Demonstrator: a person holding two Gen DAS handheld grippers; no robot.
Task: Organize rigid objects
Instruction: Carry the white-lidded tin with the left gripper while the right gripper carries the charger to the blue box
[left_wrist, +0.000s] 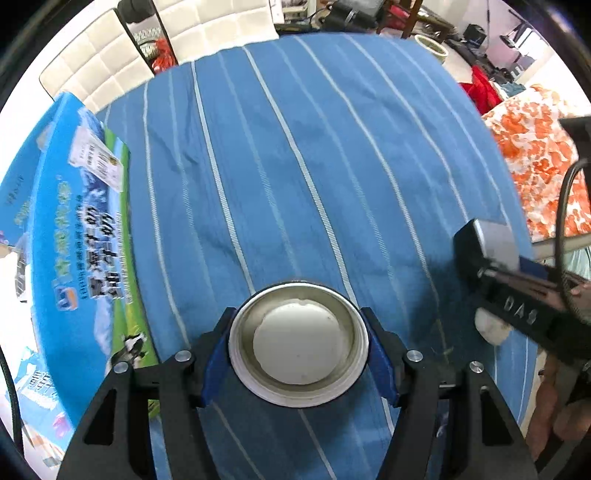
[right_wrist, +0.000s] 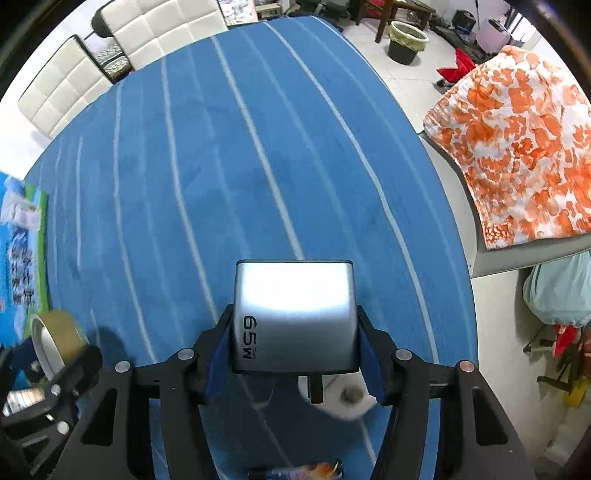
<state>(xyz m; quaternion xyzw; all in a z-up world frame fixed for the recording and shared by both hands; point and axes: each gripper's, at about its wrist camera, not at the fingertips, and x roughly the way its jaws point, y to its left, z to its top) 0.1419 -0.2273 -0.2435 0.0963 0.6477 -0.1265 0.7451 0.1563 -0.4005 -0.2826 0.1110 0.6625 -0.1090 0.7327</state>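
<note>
My left gripper (left_wrist: 298, 334) is shut on a roll of brown tape (left_wrist: 299, 343), seen end-on with a white rim between the blue pads. The same tape roll (right_wrist: 55, 338) shows at the lower left of the right wrist view. My right gripper (right_wrist: 293, 349) is shut on a silver charger block (right_wrist: 293, 317) marked 65W, held above the blue striped tablecloth (right_wrist: 221, 166). In the left wrist view that charger (left_wrist: 493, 240) sits at the right edge. A small white object (right_wrist: 347, 404) lies on the cloth under the charger.
A large blue milk carton box (left_wrist: 74, 240) lies along the table's left side. White padded chairs (right_wrist: 74, 85) stand at the far edge. An orange-flowered cloth (right_wrist: 517, 147) covers a surface to the right, and a bin (right_wrist: 406, 40) stands on the floor. A dark can-like item (right_wrist: 295, 472) lies near me.
</note>
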